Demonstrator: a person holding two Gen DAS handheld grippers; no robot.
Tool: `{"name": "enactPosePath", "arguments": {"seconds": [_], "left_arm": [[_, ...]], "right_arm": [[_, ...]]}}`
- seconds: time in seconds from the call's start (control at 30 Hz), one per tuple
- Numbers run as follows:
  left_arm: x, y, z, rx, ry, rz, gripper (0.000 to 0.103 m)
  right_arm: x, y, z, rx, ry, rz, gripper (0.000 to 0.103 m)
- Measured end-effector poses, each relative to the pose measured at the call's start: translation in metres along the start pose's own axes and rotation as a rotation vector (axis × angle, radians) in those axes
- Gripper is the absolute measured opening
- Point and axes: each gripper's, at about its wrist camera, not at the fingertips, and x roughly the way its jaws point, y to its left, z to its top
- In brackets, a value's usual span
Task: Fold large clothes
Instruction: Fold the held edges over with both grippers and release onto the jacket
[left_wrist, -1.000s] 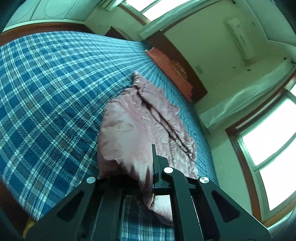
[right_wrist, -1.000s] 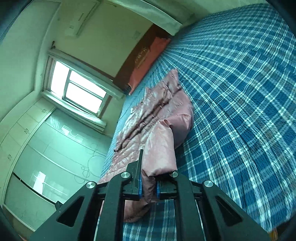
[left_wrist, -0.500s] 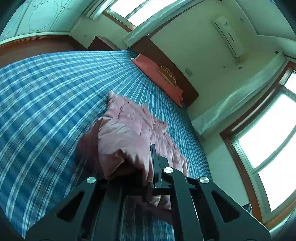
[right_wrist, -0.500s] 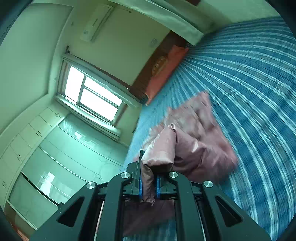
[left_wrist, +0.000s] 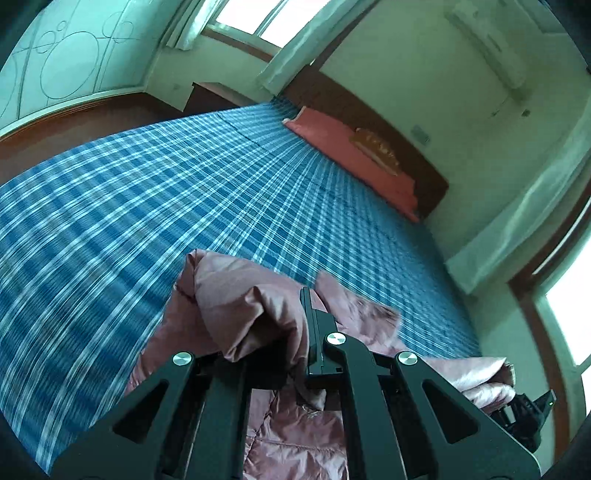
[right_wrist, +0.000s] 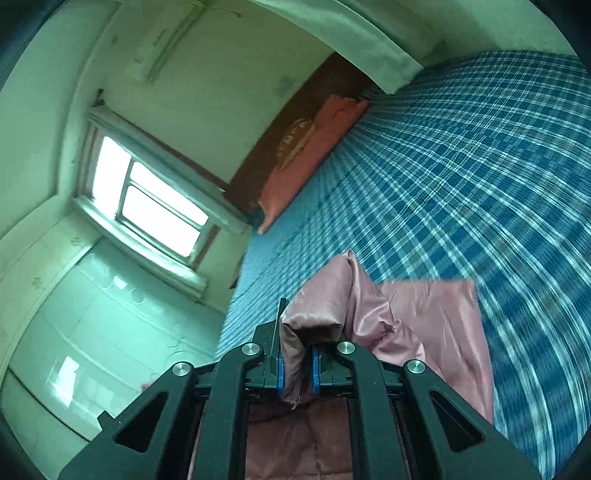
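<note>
Above the plaid bed (left_wrist: 221, 192), each claw, left (left_wrist: 295, 332) and right (right_wrist: 295, 354), is clamped on the pink jacket's (right_wrist: 424, 317) hem, probably to fold it toward twelve o'clock.

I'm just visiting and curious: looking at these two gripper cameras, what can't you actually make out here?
- Pink jacket, left wrist view: its lower part is hidden behind the left gripper.
- Jacket's overall shape, right wrist view: covered by the right gripper and cut off by the bottom edge.
- Plaid bedspread: near part smeared by motion blur.
</note>
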Motion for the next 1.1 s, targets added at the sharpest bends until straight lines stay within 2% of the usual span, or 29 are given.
{"name": "enactPosePath", "arguments": {"seconds": [0.17,0.37,0.47,0.57,0.63,0.67,0.7,0.73,0.8,0.87,1.0,1.1], "left_arm": [[0.07,-0.003,0.014,0.025,0.039,0.058,0.004],[0.134,0.0,0.009,0.105,0.1,0.148,0.005],[0.147,0.004,0.009,0.105,0.127,0.157,0.009],[0.144,0.006,0.011,0.092,0.141,0.135,0.013],[0.137,0.006,0.015,0.094,0.142,0.128,0.023],[0.13,0.005,0.017,0.093,0.136,0.12,0.043],[0.119,0.005,0.018,0.082,0.115,0.104,0.072],[0.109,0.004,0.019,0.071,0.079,0.105,0.078],[0.086,0.001,0.019,0.054,0.002,0.111,0.079],[0.077,-0.007,0.015,0.075,-0.015,0.082,0.078],[0.096,-0.037,0.0,0.199,0.042,0.083,0.067],[0.125,-0.056,-0.014,0.274,0.07,0.12,0.067]], "right_arm": [[0.065,-0.023,0.014,-0.018,0.046,-0.109,0.01],[0.117,-0.06,0.016,0.0,0.116,-0.203,0.01],[0.128,-0.067,0.012,-0.002,0.153,-0.217,0.014],[0.121,-0.064,0.014,-0.013,0.157,-0.195,0.032],[0.108,-0.054,0.015,-0.048,0.128,-0.195,0.057],[0.102,-0.049,0.016,-0.065,0.104,-0.197,0.062],[0.096,-0.044,0.015,-0.085,0.086,-0.202,0.065],[0.09,-0.036,0.012,-0.114,0.079,-0.206,0.065],[0.085,-0.022,0.004,-0.166,0.073,-0.207,0.065],[0.093,-0.005,-0.007,-0.233,0.102,-0.219,0.065],[0.125,0.036,-0.032,-0.397,0.187,-0.232,0.06],[0.16,0.064,-0.053,-0.518,0.248,-0.238,0.056]]}}
